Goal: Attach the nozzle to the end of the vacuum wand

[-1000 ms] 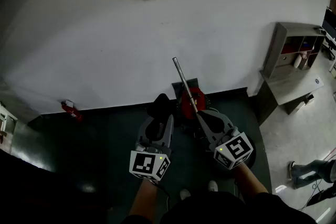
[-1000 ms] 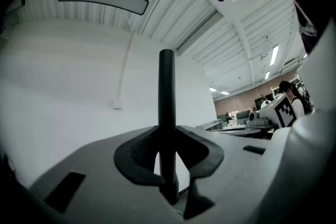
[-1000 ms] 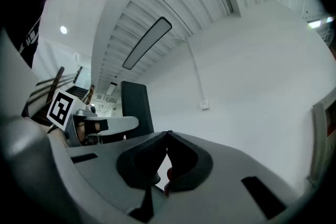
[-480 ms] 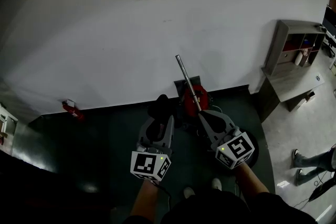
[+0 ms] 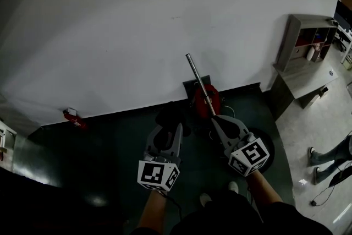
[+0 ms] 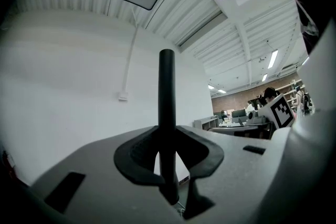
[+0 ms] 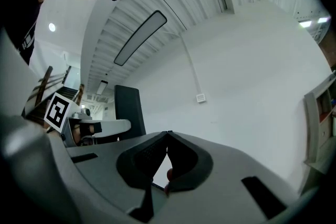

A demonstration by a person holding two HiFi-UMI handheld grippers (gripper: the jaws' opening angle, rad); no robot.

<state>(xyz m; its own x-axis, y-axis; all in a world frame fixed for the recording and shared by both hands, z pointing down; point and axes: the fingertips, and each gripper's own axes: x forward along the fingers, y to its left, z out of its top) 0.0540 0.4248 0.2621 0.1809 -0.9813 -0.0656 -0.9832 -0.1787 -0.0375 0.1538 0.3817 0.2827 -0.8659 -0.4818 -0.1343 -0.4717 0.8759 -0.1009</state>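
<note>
L gripper's (image 6: 170, 165) jaws sat partly spread, pinching the black nozzle (image 6: 167, 92) upright. R gripper's (image 7: 167, 139) jaws were pressed together. Only head view showed me the wand (image 5: 198, 82), slanting up past R's tips, before the wall (image 5: 110, 36).

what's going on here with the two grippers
A person holds a gripper in each hand. The left gripper is clamped on a slim black nozzle, upright between its jaws. The right gripper is shut, its tip at the lower end of the silver wand; a grip there can't be confirmed. Nozzle and wand are not yet joined.
</note>
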